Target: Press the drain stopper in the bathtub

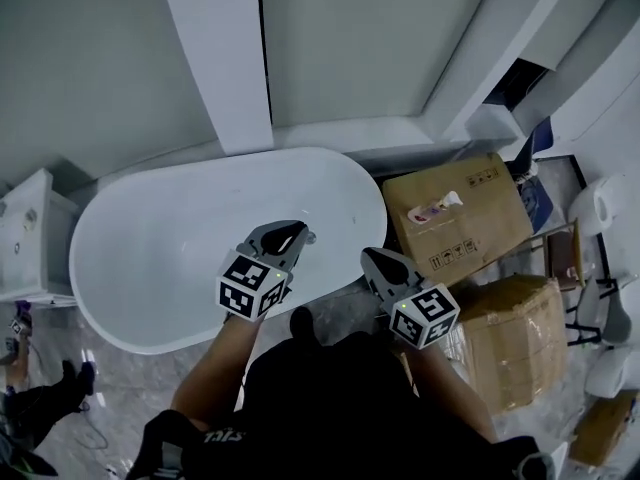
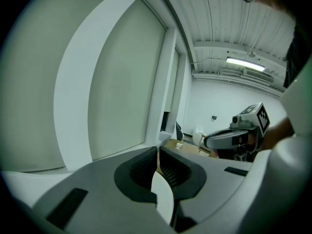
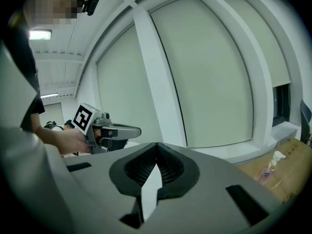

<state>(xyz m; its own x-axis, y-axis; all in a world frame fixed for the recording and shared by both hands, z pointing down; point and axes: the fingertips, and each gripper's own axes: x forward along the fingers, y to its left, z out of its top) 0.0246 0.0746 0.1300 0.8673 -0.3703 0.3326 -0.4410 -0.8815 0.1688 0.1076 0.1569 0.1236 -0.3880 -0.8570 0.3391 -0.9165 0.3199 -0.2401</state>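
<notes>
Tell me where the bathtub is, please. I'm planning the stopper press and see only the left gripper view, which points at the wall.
Observer: In the head view the white bathtub lies right below you. The left gripper hangs over its near side, inside the rim.
Operator: Can you see the stopper?
Observer: No. From the head view the tub's inside looks plain white, and I cannot make out a stopper.
Operator: And the right gripper?
Observer: The right gripper is by the tub's right end, beside a cardboard box. Its own view shows its jaws shut on nothing.
</notes>
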